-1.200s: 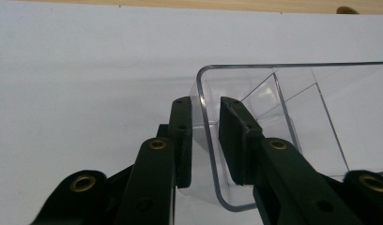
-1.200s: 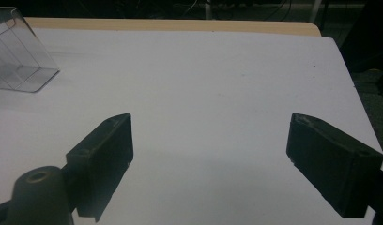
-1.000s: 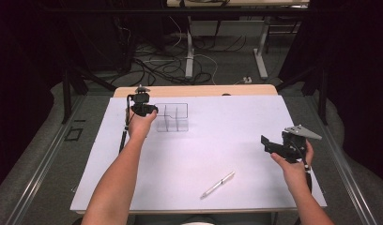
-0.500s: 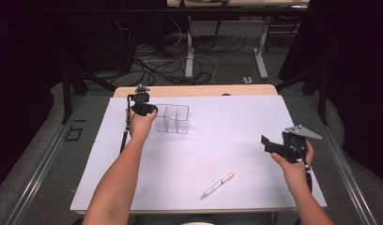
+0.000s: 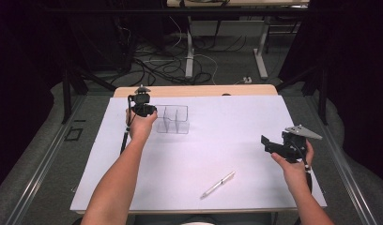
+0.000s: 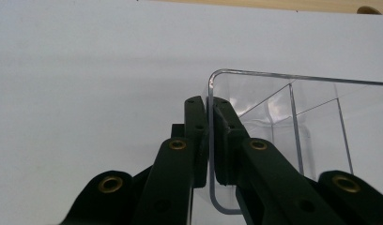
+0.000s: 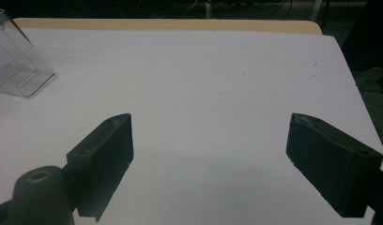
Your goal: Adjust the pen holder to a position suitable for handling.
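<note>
Now, in the high view, my left gripper (image 5: 143, 110) stands at the left side wall of the clear compartment box (image 5: 175, 119), far on the white table cover (image 5: 227, 117). Its jaws have just been closing, with that wall between them; against the picture of a second ago the box sits in the same place, so I judge the grip made and the box not yet lifted or shifted. My right gripper (image 5: 279, 145) hangs well apart from the box, over the right side of the cover, and a pen (image 5: 218, 183) lies near the front edge, untouched.

In the left gripper view, my fingertips (image 6: 221, 123) pinch the thin transparent wall: one jaw outside, one jaw inside the box, pads pressed on both faces just below the rounded rim corner. The rest of the box extends to the right of the jaws.

In the right gripper view, my jaws stand spread wide with nothing between them. The box (image 7: 16, 65) lies far off, up and left of the left jaw.
</note>
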Demonstrator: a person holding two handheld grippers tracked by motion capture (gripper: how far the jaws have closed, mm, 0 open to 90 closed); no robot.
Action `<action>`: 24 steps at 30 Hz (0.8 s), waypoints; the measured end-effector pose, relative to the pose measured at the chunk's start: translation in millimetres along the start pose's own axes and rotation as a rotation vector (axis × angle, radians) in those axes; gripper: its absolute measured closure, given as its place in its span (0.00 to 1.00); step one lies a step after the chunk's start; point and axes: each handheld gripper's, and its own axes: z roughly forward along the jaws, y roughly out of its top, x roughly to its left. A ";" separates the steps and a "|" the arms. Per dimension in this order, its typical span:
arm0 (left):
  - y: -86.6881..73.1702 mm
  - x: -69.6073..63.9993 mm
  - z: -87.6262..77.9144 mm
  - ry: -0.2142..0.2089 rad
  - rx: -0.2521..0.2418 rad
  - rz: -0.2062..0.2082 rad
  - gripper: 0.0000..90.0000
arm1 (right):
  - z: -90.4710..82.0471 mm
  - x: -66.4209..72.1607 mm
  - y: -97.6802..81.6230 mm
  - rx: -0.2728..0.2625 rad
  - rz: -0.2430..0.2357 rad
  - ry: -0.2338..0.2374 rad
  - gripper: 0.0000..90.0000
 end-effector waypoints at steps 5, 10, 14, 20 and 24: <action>-5.0 -7.4 -3.4 -0.004 0.019 0.008 0.97 | -0.7 -0.1 0.2 0.004 0.002 -0.004 0.17; -11.3 -17.3 -7.9 -0.018 0.022 -0.005 0.97 | -0.8 0.8 0.0 0.000 0.014 -0.001 0.17; -15.8 -27.8 -9.6 -0.025 0.025 0.007 0.97 | -0.6 0.3 0.1 -0.003 0.005 0.002 0.17; -20.0 -47.8 -11.8 -0.046 0.031 0.041 0.97 | -0.8 0.4 0.2 -0.003 0.004 0.003 0.17; -23.2 -61.9 -12.4 -0.051 0.034 0.078 0.97 | -1.1 0.9 -0.1 0.000 0.013 0.001 0.17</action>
